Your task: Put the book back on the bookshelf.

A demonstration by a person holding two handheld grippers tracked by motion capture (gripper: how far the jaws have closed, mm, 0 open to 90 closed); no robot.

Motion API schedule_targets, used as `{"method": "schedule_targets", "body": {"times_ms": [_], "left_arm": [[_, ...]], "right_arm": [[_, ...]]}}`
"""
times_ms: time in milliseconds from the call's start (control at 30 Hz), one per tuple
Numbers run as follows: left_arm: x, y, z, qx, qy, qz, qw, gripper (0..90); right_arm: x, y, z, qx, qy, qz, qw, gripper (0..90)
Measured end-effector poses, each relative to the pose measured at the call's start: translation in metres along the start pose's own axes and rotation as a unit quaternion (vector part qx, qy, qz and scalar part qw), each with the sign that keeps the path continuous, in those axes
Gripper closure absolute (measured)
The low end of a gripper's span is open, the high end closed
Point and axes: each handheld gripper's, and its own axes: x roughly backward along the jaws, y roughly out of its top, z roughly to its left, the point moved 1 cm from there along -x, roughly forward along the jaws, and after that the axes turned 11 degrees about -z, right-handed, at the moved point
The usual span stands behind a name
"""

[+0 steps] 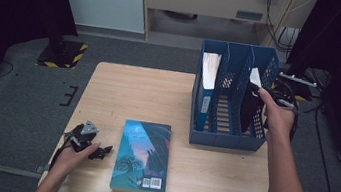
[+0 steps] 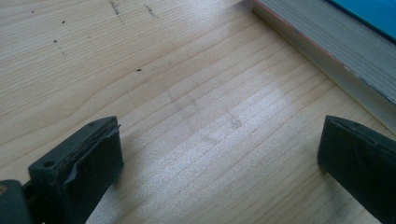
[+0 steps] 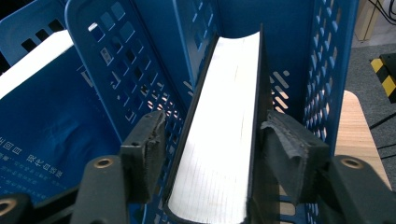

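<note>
Right claw (image 3: 212,154) half-spread astride black-covered book (image 3: 224,140) standing in blue plastic file rack (image 1: 226,134), pads barely clear; widen, lift straight out. Left claw (image 2: 219,158) wide, empty, on wooden surface (image 2: 187,93)

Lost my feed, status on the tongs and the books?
Right tongs open around black book in rack, right slot. Left tongs open, empty, beside flat book. Nothing blocking.

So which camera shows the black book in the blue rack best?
The right gripper view: the black book stands close up between the right tool's open jaws, white page edges facing the camera, in the blue file rack. The high view shows it small, dark and partly behind the hand, in the right compartment.
</note>
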Motion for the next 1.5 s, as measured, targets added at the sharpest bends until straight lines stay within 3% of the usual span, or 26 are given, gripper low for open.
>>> {"method": "schedule_targets", "body": {"times_ms": [367,600,833,1233,1500], "left_arm": [[0.000,0.000,0.000,0.000,0.000,0.000,1.0000,0.0],[0.000,0.000,0.000,0.000,0.000,0.000,1.0000,0.0],[0.000,0.000,0.000,0.000,0.000,0.000,1.0000,0.0],[0.000,0.000,0.000,0.000,0.000,-0.001,1.0000,0.0],[0.000,0.000,0.000,0.000,0.000,0.000,1.0000,0.0]], "right_arm": [[-0.003,-0.001,0.001,-0.004,0.006,-0.001,1.0000,27.0],[-0.001,-0.002,0.002,0.011,0.008,-0.006,0.9999,17.4],[0.004,0.000,0.004,0.010,0.017,-0.013,0.9997,9.8],[0.029,-0.004,0.014,0.054,0.014,-0.023,0.9981,7.2],[0.044,-0.026,0.020,0.070,0.016,-0.015,0.9973,6.5]]}}
